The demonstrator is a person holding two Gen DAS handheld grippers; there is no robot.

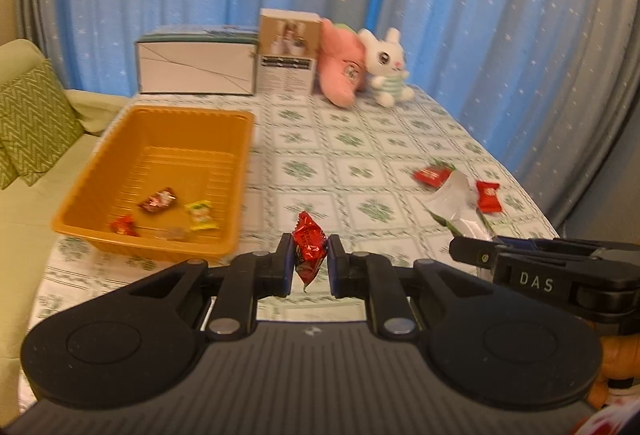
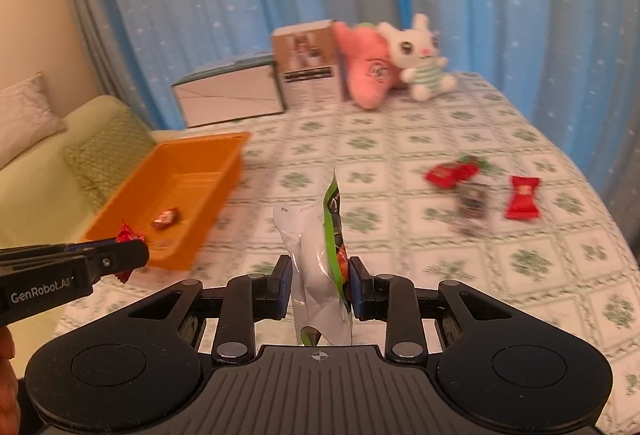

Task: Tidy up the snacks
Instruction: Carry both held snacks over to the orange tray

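My left gripper (image 1: 307, 259) is shut on a red foil candy (image 1: 307, 249), held above the table just right of the orange tray (image 1: 100, 179). The tray holds several wrapped candies, among them a dark red one (image 1: 158, 200) and a yellow one (image 1: 202, 216). My right gripper (image 2: 320, 285) is shut on a white and green snack packet (image 2: 316, 267), which stands upright between its jaws. The left gripper also shows at the left of the right wrist view (image 2: 120, 257). Loose red candies (image 2: 450, 173) (image 2: 522, 197) and a dark packet (image 2: 472, 203) lie on the table to the right.
The table has a green-patterned cloth (image 1: 340, 139). At its far edge stand a white box (image 1: 196, 65), a brown carton (image 1: 288, 53), a pink plush (image 1: 344, 69) and a white bunny plush (image 1: 386, 63). A green sofa with cushions (image 1: 32, 115) is on the left. Blue curtains hang behind.
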